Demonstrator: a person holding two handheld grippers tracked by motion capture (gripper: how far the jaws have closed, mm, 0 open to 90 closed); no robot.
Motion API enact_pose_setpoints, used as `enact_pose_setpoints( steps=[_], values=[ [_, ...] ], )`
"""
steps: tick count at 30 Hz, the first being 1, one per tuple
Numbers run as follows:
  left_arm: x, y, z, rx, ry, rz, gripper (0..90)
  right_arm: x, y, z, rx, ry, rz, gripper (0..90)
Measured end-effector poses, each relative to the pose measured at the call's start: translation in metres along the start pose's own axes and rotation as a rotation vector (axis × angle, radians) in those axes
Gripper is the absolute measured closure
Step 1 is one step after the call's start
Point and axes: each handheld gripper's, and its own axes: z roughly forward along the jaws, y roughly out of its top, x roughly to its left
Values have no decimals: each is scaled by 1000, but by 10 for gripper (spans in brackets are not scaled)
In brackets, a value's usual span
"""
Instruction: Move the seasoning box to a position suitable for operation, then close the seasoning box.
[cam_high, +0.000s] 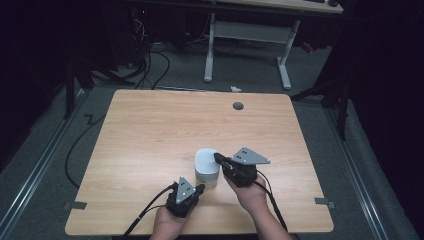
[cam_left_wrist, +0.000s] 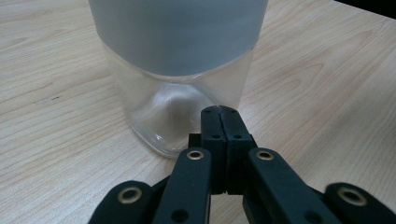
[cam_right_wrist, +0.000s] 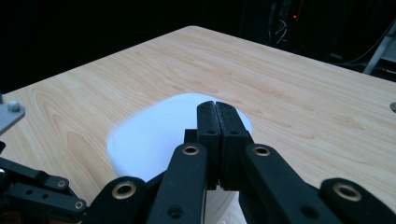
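1 clear square jar (cam_high: 206, 174) with a white lid (cam_high: 206, 161) stands upright on the wooden table (cam_high: 150, 130), toward its near edge. Left of the jar, the left gripper (cam_high: 200, 188) lies low, jaws pressed together and empty, tips at the jar's base. Right of the jar, the right gripper (cam_high: 217, 157) reaches over the lid, jaws likewise closed on nothing. Beyond the table: grey carpet, a white desk frame (cam_high: 247, 45), dark surroundings.

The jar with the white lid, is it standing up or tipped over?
Standing up. The jar rests on its clear base on the table, and its white lid sits flat on top.
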Motion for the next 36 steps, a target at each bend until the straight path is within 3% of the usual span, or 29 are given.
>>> enact_pose_setpoints(
  steps=[4,8,14,16,17,18,19,20,23,26,31,36],
  values=[
    [0,3,-5,0,-6,-3,891,-2,2,-3,-7,-3,-3,894],
    [3,8,-12,-6,6,18,883,-7,4,-4,-3,-15,-3,893],
    [24,24,-26,-11,53,41,846,-16,2,-6,7,-32,12,887],
    [39,36,-34,-7,85,50,823,-20,2,-7,11,-40,13,885],
    [39,36,-34,-7,85,50,806,-20,2,-7,11,-40,13,885],
    [50,44,-39,-11,110,62,787,-24,1,-8,14,-48,20,881],
    [50,44,-39,-11,110,62,764,-24,1,-8,14,-48,20,881],
    [61,51,-42,-17,130,54,738,-28,0,-10,15,-59,27,876],
    [74,58,-48,-26,155,48,663,-36,-3,-13,19,-74,45,860],
    [82,63,-52,-32,169,49,595,-42,-6,-17,22,-89,55,853],
    [101,74,-56,-46,221,72,521,-62,-19,-27,48,-140,82,795],
    [121,84,-58,-69,275,64,499,-81,-38,-37,68,-205,120,690]
  ],
)
